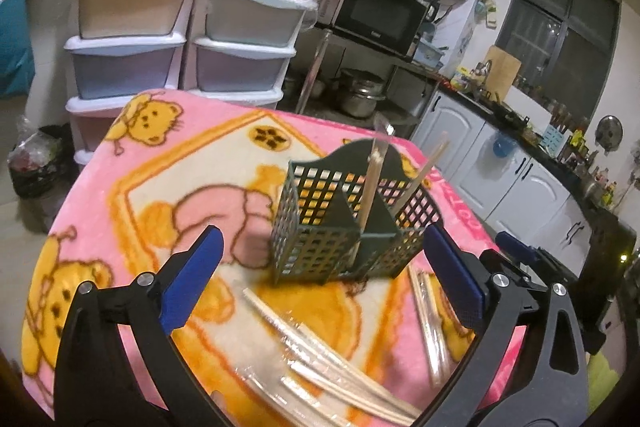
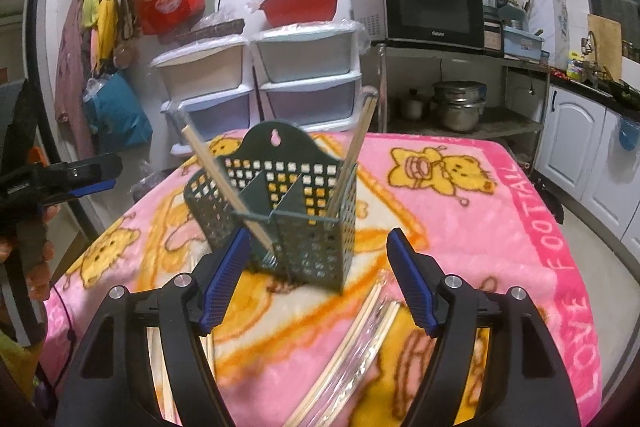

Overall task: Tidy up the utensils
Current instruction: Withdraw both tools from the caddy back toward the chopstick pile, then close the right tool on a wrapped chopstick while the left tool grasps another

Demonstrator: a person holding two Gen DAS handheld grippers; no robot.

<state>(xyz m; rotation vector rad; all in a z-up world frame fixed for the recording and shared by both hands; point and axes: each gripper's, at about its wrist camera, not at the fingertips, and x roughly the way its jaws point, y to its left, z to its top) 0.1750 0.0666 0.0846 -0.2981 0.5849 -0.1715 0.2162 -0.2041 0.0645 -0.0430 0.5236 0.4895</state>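
A dark green perforated utensil holder [image 1: 352, 219] [image 2: 280, 215] stands on the pink bear blanket [image 1: 120, 187] [image 2: 460, 219]. Two wrapped chopstick pairs lean in it, one in each side compartment [image 1: 374, 183] [image 2: 218, 179]. More wrapped chopsticks [image 1: 328, 359] [image 2: 360, 343] lie on the blanket in front of it. My left gripper [image 1: 320, 283] is open and empty, just above the loose chopsticks. My right gripper [image 2: 316, 279] is open and empty, close in front of the holder. The left gripper also shows at the left edge of the right wrist view [image 2: 80, 175].
Stacked plastic drawers [image 1: 180, 39] [image 2: 260, 79] stand behind the table. A microwave [image 2: 432, 11] sits on a metal rack with pots [image 2: 456, 107]. White cabinets [image 1: 500, 167] and a cluttered counter run along the right.
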